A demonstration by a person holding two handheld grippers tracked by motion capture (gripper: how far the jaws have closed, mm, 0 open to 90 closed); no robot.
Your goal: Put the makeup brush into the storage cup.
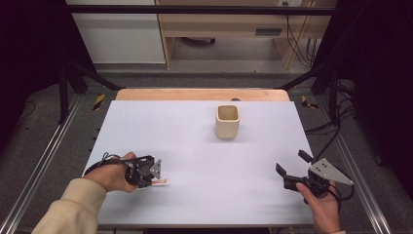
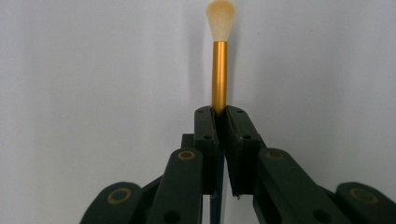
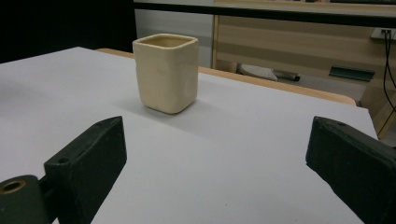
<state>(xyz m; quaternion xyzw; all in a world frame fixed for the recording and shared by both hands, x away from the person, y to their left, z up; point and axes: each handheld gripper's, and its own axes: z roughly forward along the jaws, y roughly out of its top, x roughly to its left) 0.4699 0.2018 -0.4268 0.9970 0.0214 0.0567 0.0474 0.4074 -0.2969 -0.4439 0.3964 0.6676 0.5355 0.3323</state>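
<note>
Left gripper view: left gripper (image 2: pixel 221 112) is clamping the brush (image 2: pixel 219 70), its long axis pointing straight up-frame; cup (image 1: pixel 228 121) sitting upper right; right gripper (image 1: pixel 293 168) gaping empty.

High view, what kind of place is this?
Probably a lab recording station: a white table framed by black rails, cables trailing behind, and a person's hand-held left claw gripping a brush.
</note>
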